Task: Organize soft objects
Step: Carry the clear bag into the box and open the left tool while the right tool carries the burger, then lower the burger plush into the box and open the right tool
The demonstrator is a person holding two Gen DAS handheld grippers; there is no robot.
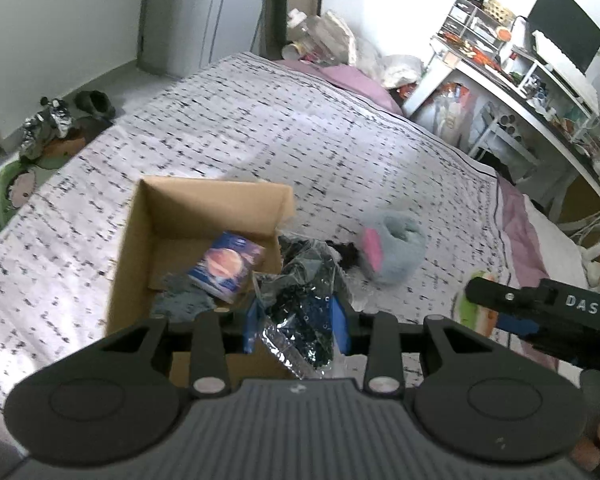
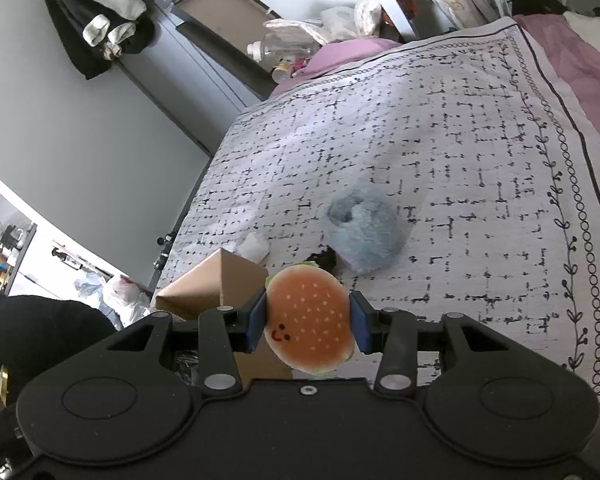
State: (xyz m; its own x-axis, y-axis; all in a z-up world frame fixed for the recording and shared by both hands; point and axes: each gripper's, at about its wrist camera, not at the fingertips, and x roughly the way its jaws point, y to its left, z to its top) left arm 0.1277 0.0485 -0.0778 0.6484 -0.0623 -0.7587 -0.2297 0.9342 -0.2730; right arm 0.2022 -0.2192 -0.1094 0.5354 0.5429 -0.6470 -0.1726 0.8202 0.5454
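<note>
My left gripper (image 1: 298, 322) is shut on a clear plastic bag of dark items (image 1: 300, 300), held beside the right wall of an open cardboard box (image 1: 204, 204) on the bed. Inside the box lie a planet-print packet (image 1: 228, 266) and a grey cloth (image 1: 184, 300). My right gripper (image 2: 308, 322) is shut on a burger plush (image 2: 310, 320), held above the bed near the box's corner (image 2: 216, 284); it also shows at the right in the left wrist view (image 1: 500, 312). A fluffy blue slipper (image 1: 392, 246) (image 2: 364, 232) lies on the bed, with a small dark item (image 2: 322, 260) beside it.
The bed has a white black-patterned cover (image 1: 300, 128) and purple pillows (image 1: 356, 80). A white crumpled wad (image 2: 254, 246) lies behind the box. A cluttered desk with a monitor (image 1: 564, 32) stands to the right. Shoes and bags (image 1: 56, 124) lie on the floor.
</note>
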